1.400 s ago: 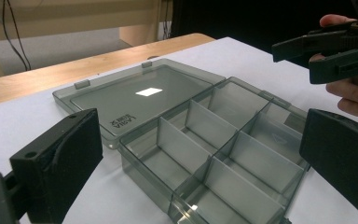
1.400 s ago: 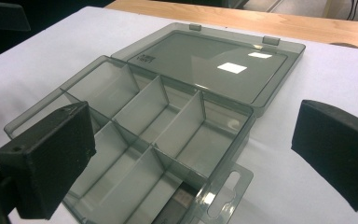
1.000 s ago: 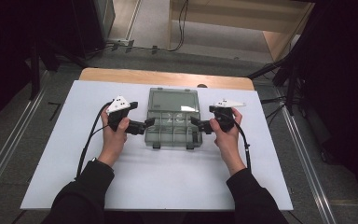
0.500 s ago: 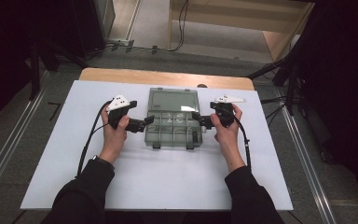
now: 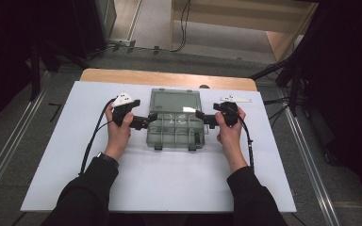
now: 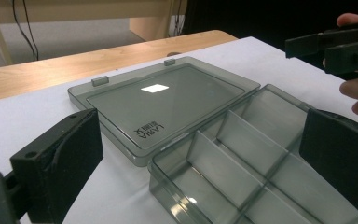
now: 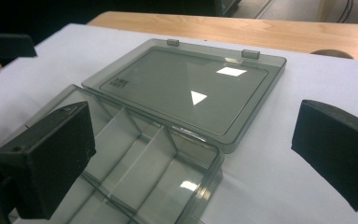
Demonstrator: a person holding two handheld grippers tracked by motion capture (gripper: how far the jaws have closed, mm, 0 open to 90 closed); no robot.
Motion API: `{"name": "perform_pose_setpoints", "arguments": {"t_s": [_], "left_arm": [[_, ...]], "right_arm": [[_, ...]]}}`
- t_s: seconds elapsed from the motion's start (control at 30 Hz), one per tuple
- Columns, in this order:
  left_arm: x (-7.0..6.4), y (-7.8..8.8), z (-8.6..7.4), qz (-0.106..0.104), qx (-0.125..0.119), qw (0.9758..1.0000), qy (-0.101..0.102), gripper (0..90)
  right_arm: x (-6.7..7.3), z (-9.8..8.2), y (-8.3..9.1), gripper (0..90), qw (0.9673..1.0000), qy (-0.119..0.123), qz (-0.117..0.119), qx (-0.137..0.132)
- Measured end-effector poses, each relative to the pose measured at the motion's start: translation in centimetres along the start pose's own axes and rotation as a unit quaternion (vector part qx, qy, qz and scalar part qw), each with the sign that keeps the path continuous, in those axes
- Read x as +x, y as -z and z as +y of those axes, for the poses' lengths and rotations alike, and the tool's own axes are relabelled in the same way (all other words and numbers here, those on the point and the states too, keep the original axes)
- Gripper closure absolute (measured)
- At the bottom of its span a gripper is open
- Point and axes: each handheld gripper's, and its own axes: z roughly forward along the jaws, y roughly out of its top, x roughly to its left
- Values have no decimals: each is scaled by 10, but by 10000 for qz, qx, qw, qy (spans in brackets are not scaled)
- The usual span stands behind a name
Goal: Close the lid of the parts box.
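Tongs flank the open organiser box mid-worktop, left tongs and right tongs just beside its ends; each gripper view shows jaws spread, gripping nothing, so this stiff, light, slippery plastic likely wants a rim hold.

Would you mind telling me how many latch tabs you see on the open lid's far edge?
2: both sit on the far edge of the smoky transparent plastic organiser box's flat-lying lid, one tab toward its left, the other tab toward its right in the right gripper view.
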Motion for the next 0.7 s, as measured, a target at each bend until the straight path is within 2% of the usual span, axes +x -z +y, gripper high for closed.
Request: {"name": "perform_pose_setpoints", "arguments": {"t_s": [0.2, 0.27, 0.47, 0.53, 0.67, 0.7], "left_arm": [[6, -8, 4, 45, 13, 9999, 156, 4], [8, -10, 4, 240, 71, 9994, 219, 37], [17, -19, 4, 332, 250, 9977, 537, 63], [19, -22, 4, 407, 276, 9961, 726, 117], [24, -27, 4, 275, 307, 9941, 999, 153], [24, -28, 4, 267, 319, 9940, 1014, 170]], "right_arm": [[-3, 1, -8, 0, 9999, -61, 64, 137], [-5, 2, -10, 0, 9998, -124, 75, 145], [-9, 5, -16, 0, 9993, -215, 201, 223], [-9, 7, -17, 0, 9992, -234, 237, 235], [-11, 10, -20, 30, 9985, -330, 341, 285], [-11, 11, -21, 32, 9984, -348, 324, 307]]}}
